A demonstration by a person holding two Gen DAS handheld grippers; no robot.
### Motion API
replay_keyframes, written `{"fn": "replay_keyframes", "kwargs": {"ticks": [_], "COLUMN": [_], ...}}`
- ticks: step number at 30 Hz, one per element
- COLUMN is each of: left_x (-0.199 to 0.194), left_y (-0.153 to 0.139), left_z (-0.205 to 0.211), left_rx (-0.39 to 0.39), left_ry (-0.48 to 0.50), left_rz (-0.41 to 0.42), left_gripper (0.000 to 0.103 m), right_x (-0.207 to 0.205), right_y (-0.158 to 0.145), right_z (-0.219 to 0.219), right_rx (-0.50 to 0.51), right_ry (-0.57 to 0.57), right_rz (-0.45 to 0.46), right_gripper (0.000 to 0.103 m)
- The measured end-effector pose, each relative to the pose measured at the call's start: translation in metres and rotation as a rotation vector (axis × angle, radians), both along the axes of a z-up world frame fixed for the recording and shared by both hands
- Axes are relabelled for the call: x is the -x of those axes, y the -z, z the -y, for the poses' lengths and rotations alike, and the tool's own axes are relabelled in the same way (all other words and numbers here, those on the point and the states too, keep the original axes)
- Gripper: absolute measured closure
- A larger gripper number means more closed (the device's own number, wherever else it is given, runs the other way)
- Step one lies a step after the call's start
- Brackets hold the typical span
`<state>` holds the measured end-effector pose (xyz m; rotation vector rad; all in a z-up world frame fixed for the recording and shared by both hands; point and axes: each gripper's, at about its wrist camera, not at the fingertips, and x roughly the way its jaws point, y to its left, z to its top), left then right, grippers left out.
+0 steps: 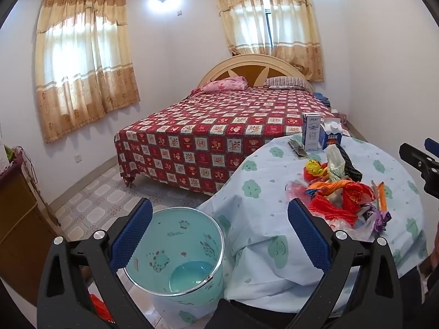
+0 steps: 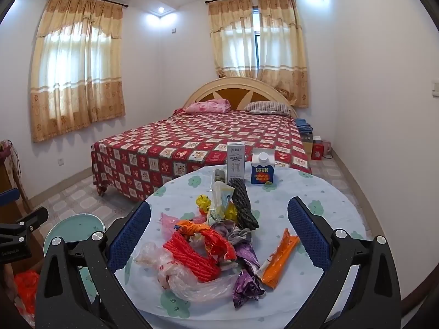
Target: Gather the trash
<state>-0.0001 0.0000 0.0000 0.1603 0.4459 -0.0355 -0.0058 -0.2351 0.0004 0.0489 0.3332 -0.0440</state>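
Trash pile (image 2: 211, 249) lies on the cloth-covered worktop (image 2: 315, 192), between the spread fingers of the right gripper (image 2: 219, 235). Left gripper (image 1: 219, 233) fingers spread, empty, above the teal bin (image 1: 175, 252) beside the worktop.

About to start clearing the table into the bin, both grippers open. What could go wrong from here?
1. The wrappers lie tangled in one pile; grabbing the red one may drag the clear bag and others off the table.
2. The bin stands low, beside the table edge; light plastic dropped from above could miss it.
3. The two cartons stand upright behind the pile; a sweep of the right gripper could topple them.
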Motion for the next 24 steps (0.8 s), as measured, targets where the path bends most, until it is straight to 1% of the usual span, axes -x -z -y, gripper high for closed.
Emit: {"fn": "replay_keyframes", "kwargs": {"ticks": [4, 14, 19, 24], "left_x": [0.0000, -0.0014, -0.0035, -0.0012], "left_y": [-0.0002, -0.0059, -0.0032, -0.0066], "left_z": [-0.0007, -0.0048, -0.0056, -0.0067], "left_rx": [0.012, 0.026, 0.029, 0.027], "left_ry": [0.001, -0.007, -0.010, -0.016], "left_rz": [-0.002, -0.001, -0.003, 0.010], "left_gripper": [0.006, 0.006, 0.006, 0.006], "right_x": [0.0008, 0.0002, 0.0010, 0.0007], "right_y": [-0.0008, -0.0046, -0.0018, -0.0020], "right_z": [0.0006, 0.0017, 0.0017, 0.0014], "right_rx": [-0.013, -0.001, -0.004, -0.003], "right_ry": [0.001, 0.000, 0.001, 0.000], "right_rz": [-0.005, -0.004, -0.006, -0.007], "right_gripper": [0.005, 0.005, 0.005, 0.005]}}
